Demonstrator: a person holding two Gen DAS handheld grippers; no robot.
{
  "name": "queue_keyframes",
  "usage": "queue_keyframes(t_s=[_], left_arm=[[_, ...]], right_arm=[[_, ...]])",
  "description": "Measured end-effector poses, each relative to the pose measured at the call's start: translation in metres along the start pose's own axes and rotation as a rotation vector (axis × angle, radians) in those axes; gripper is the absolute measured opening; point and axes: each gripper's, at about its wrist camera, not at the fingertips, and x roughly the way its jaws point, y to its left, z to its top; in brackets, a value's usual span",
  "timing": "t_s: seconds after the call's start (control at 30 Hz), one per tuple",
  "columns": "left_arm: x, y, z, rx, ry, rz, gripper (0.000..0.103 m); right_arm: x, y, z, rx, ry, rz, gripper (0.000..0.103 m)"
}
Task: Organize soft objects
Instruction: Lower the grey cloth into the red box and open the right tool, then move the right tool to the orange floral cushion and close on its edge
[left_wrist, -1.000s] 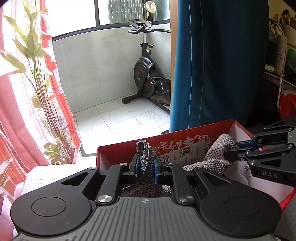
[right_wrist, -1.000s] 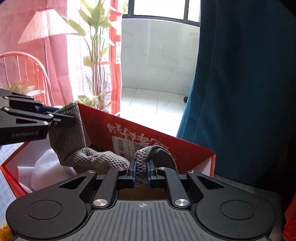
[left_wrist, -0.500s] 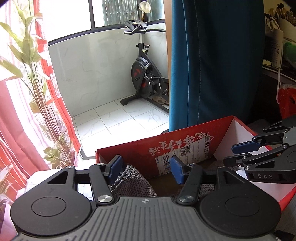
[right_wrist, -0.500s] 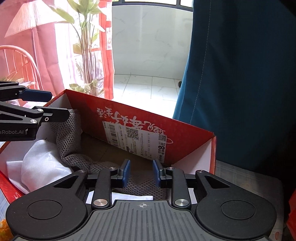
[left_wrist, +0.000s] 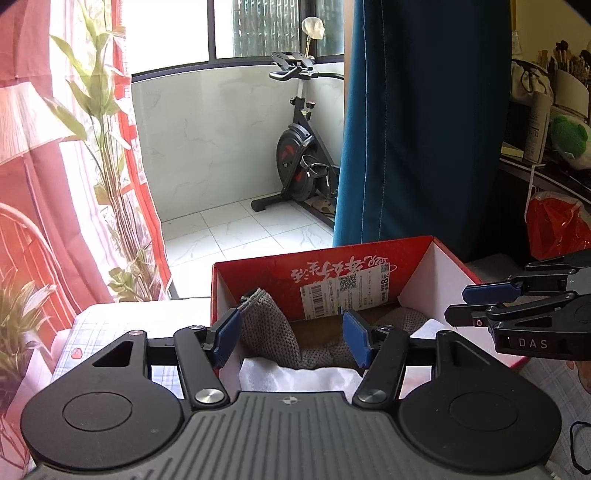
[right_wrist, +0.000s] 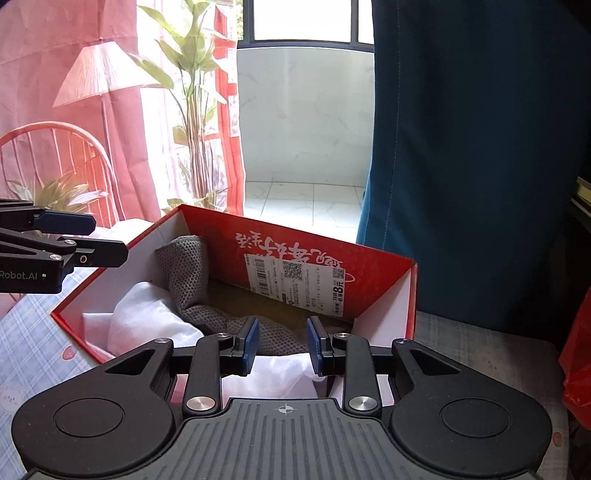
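Where two open tongs hover: one box, one grey knit.

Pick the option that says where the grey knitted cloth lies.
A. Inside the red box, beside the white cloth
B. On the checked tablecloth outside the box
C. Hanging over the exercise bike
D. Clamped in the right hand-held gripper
A: the grey knitted cloth lies inside the red box, next to the white cloth, with no pads pressing on it.

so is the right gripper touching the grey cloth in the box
Apart. The right wrist view shows the right gripper with open jaws held above and short of the grey cloth, which lies loose in the red box; nothing sits between the pads.
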Motion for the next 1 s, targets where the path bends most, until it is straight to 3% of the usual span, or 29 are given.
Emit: queue_keyframes(t_s=[0.6,0.87,0.93,1.0], left_arm=[[-0.070,-0.027,-0.077,-0.031,0.052,-0.042,0.063],[-0.064,-0.016,-0.110,-0.079,0.128,-0.045,0.064],[-0.061,-0.012,-0.120,-0.096,0.149,-0.052,0.074],[-0.059,-0.008,-0.130,-0.100,0.161,-0.049,0.076]], right_arm=[[-0.064,0.030,-0.065,0.043,-0.028,0.084,0.028],[-0.056,0.046,-0.107,0.062,0.054,0.123,0.031],[-0.053,0.051,-0.117,0.057,0.079,0.131,0.032],[-0.050,0.056,-0.126,0.053,0.102,0.140,0.035]])
